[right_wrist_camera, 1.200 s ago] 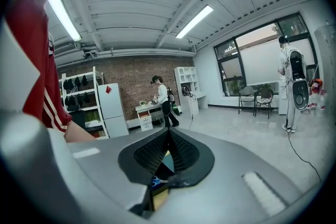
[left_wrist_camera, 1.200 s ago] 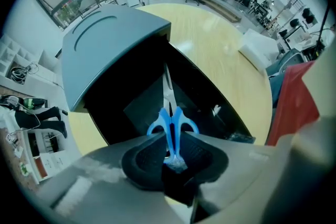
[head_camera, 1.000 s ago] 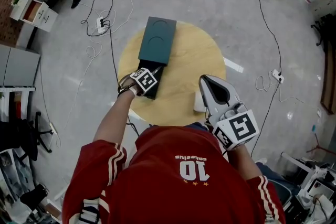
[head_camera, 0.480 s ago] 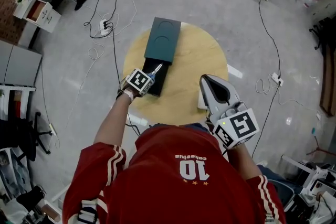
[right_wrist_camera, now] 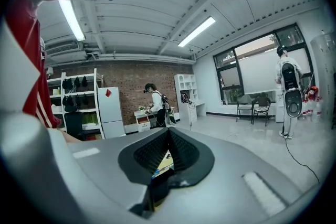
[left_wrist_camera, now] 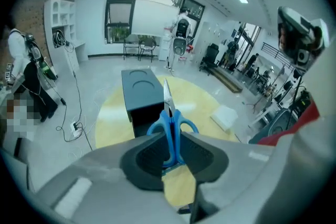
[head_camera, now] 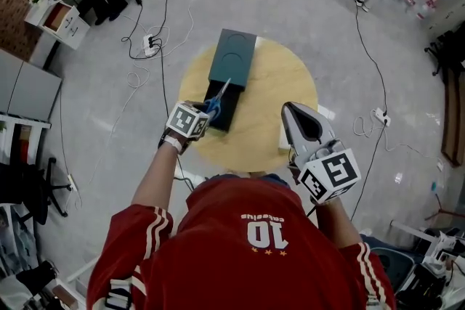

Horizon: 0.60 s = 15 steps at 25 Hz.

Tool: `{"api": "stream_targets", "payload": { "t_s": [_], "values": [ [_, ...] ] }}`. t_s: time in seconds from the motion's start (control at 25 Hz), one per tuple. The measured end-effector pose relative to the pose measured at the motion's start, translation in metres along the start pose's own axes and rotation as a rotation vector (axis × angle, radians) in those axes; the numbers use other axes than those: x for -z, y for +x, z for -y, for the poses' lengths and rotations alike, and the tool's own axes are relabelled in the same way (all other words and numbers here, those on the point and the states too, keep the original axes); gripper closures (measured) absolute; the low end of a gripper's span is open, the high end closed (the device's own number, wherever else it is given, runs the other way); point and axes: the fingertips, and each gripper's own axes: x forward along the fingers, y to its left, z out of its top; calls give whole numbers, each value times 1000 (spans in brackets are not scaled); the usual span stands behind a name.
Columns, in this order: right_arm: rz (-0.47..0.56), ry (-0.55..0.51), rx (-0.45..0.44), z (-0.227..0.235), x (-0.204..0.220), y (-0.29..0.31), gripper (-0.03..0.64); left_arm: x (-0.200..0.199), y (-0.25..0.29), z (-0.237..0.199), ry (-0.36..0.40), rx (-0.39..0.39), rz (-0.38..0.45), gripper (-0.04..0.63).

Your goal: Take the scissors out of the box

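Observation:
Blue-handled scissors point(left_wrist_camera: 171, 127) are pinched by the handles in my left gripper point(left_wrist_camera: 171, 153), blades closed and pointing away. In the head view the scissors point(head_camera: 217, 101) hang above the near, open end of the dark green box point(head_camera: 226, 111). The box's lid point(head_camera: 234, 54) is slid toward the far side. The box lies on a round wooden table point(head_camera: 276, 80). My left gripper point(head_camera: 208, 109) is above the table's near-left part. My right gripper point(head_camera: 291, 115) is shut and empty, held over the table's near-right edge; its pads point(right_wrist_camera: 157, 152) meet at the tips.
A white flat pad point(head_camera: 284, 141) lies at the table's near-right edge, beside the right gripper. A power strip point(head_camera: 150, 48) and loose cables run over the floor to the left and behind. Shelves and a chair point(head_camera: 33, 185) stand at the far left.
My left gripper has lifted up out of the open box with the scissors in it, and the blades now show above the box. The right gripper has drifted only a little.

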Motion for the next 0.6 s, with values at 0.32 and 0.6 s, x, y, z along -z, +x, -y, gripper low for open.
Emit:
{"api": "stream_targets", "payload": {
  "t_s": [0.32, 0.6],
  "values": [
    [54, -43, 10, -33, -15, -12, 615, -50, -85, 30, 70, -29, 302, 502],
    [128, -75, 38, -54, -40, -29, 615, -88, -171, 71, 152, -56, 575, 502]
  ]
}}
